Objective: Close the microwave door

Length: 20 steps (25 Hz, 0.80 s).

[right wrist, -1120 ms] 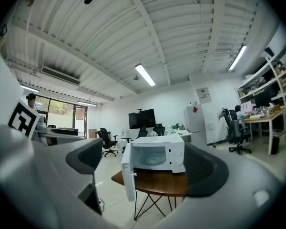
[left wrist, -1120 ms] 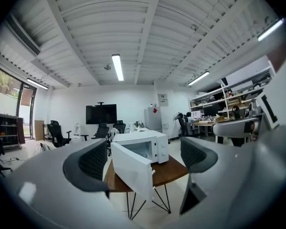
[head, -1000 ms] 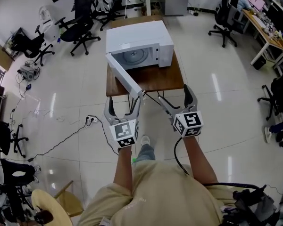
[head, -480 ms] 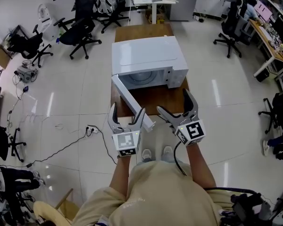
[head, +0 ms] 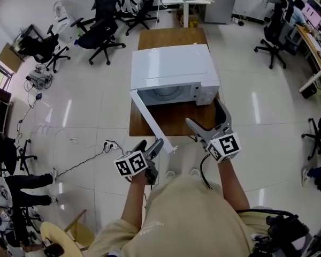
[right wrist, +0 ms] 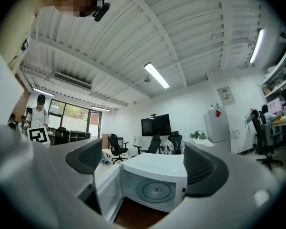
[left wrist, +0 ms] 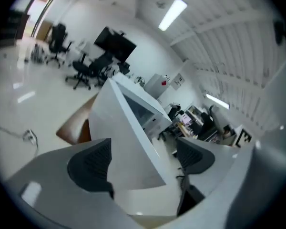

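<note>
- Left claw [head: 150, 145], tilted sideways, is spread at the free edge of the white boxy microwave's [head: 174, 66] open door [head: 151, 121].
- Right claw [head: 206, 119] hovers spread and empty over the brown wooden surface [head: 177, 121].

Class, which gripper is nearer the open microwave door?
Left. The left gripper is at the microwave door's free edge; the right gripper hangs off to the door's right.

wooden table [head: 176, 121] | office chairs [head: 104, 33] | wall screen [right wrist: 156, 127] | white fridge [right wrist: 219, 125]
</note>
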Available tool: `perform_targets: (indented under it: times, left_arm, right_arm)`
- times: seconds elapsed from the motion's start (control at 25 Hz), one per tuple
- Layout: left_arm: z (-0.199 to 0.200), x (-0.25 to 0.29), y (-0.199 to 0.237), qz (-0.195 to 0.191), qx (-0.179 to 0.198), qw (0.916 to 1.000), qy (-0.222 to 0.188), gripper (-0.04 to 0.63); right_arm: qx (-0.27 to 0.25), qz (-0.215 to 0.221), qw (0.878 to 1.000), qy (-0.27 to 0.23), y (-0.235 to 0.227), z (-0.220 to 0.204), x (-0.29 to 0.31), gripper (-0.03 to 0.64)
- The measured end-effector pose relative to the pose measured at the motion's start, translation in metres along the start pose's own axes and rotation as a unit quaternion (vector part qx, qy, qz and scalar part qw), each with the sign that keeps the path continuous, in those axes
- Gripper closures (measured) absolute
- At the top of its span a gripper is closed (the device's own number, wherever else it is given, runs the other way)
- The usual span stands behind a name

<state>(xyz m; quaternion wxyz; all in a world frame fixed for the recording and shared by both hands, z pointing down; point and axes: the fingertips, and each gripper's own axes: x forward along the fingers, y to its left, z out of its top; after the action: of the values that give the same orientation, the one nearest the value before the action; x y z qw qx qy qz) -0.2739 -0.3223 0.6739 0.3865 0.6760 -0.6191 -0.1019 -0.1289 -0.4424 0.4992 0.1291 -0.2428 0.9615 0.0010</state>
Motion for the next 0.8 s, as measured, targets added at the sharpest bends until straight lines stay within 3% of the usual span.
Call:
perform_targets:
  times: [0.08, 0.16, 0.44, 0.48, 0.52, 0.8]
  left_arm:
    - [-0.007, 0.007, 0.002, -0.041, -0.068, 0.9968, 0.012, 0.193]
    - [-0.012, 0.015, 0.008, -0.052, -0.099, 0.9936, 0.016, 0.2]
    - [-0.035, 0.049, 0.027, -0.062, -0.11, 0.9904, 0.057, 0.243]
    - [-0.04, 0.054, 0.029, -0.063, -0.115, 0.9893, 0.065, 0.28]
    - [-0.044, 0.06, 0.03, -0.062, -0.123, 0.988, 0.07, 0.375]
    - [-0.048, 0.098, 0.017, -0.068, -0.169, 0.9804, 0.075, 0.369]
  right_arm:
    - [0.013, -0.004, 1.0, 0.003, -0.011, -0.008, 0.001, 0.095]
    - [0.019, -0.009, 1.0, 0.003, -0.021, -0.013, 0.001, 0.094]
    - [0.034, -0.033, 0.999, 0.007, -0.042, -0.041, -0.008, 0.095]
    - [0.033, -0.036, 0.999, 0.006, -0.044, -0.043, -0.012, 0.095]
    - [0.032, -0.04, 0.999, 0.004, -0.046, -0.043, -0.015, 0.095]
    - [0.033, -0.095, 0.995, -0.004, -0.078, -0.029, -0.05, 0.096]
